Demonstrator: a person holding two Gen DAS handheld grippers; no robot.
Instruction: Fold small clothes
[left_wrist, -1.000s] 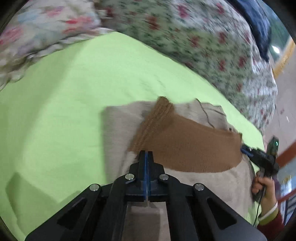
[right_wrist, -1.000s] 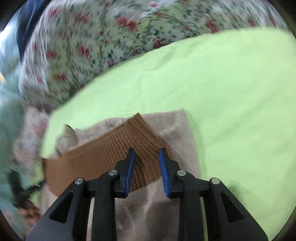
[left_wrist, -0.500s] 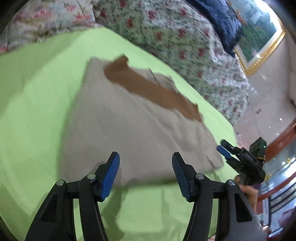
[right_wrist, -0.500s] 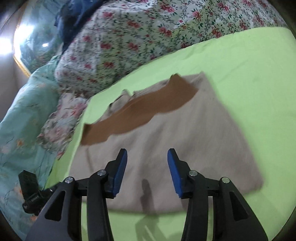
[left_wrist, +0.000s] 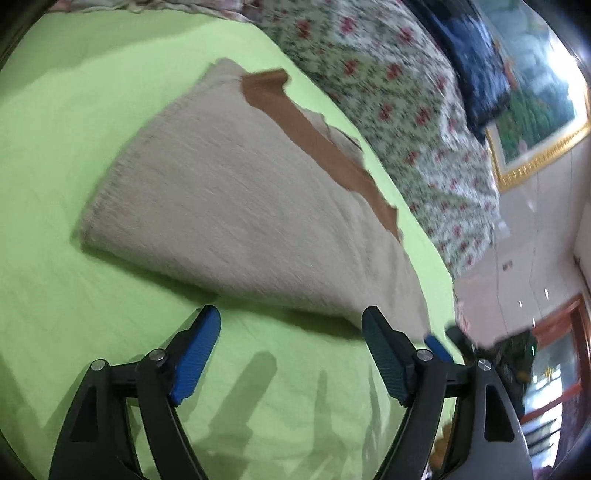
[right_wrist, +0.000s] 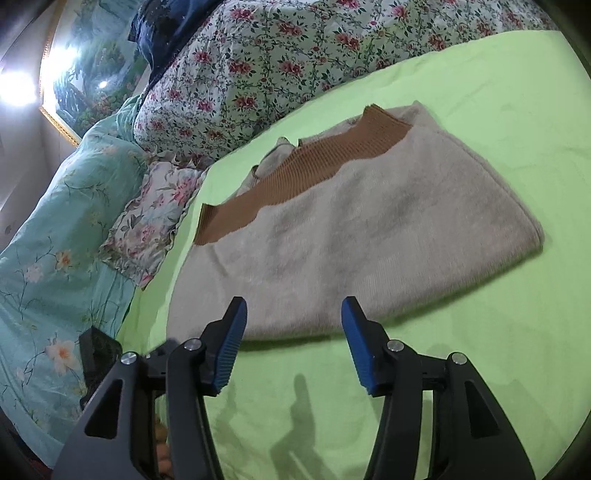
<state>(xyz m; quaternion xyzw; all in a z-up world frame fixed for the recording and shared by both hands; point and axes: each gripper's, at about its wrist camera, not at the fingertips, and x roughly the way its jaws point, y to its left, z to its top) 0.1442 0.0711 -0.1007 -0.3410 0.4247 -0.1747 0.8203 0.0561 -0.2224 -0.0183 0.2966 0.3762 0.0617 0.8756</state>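
Observation:
A beige knitted garment (left_wrist: 240, 206) with a brown ribbed band (left_wrist: 314, 140) lies folded flat on the green bedsheet (left_wrist: 74, 147). It also shows in the right wrist view (right_wrist: 362, 229), brown band (right_wrist: 295, 173) at its far edge. My left gripper (left_wrist: 291, 339) is open and empty, hovering just in front of the garment's near edge. My right gripper (right_wrist: 291, 336) is open and empty, also just before the near edge. The right gripper's tip (left_wrist: 437, 347) shows at the right in the left wrist view.
A floral quilt (right_wrist: 295, 62) is heaped along the far side of the bed. A teal floral cover (right_wrist: 55, 240) and a small floral pillow (right_wrist: 155, 218) lie at the left. A framed picture (left_wrist: 535, 103) hangs on the wall.
The left gripper opened, releasing the brown band. Both grippers drew back from the band to the garment's near edge, and both jaws opened wider.

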